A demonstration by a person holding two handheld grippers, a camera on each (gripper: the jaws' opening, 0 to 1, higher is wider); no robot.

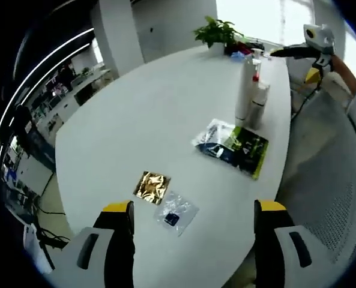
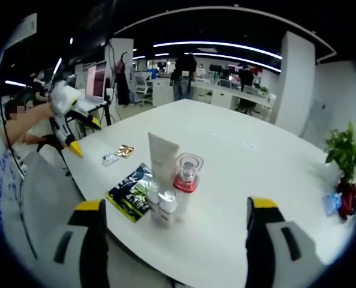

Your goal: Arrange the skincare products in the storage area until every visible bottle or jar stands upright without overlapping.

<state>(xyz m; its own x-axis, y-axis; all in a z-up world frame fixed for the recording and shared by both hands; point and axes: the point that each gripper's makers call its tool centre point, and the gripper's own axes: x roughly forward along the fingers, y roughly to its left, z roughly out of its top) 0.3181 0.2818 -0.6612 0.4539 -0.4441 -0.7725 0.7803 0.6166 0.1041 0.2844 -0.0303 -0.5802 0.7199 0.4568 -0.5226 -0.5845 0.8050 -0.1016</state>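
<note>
- White tube (image 2: 162, 157) and red-collared bottle (image 2: 186, 177) stand upright, clustered by dark sachets (image 2: 131, 193) on the table (image 2: 238, 174).
- Right gripper (image 2: 173, 240): jaws wide, cluster ahead between them.
- Left gripper (image 1: 196, 237): jaws wide, cluster far ahead.

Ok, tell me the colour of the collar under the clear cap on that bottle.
Red. The collar shows best in the right gripper view.

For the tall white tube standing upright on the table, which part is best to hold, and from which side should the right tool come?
Probably grip the tall white tube on its flat upper half, above the clear bottle with the red collar and the small white bottles crowding its base. The open right tool faces that cluster, so coming in high over them looks safest.
</note>
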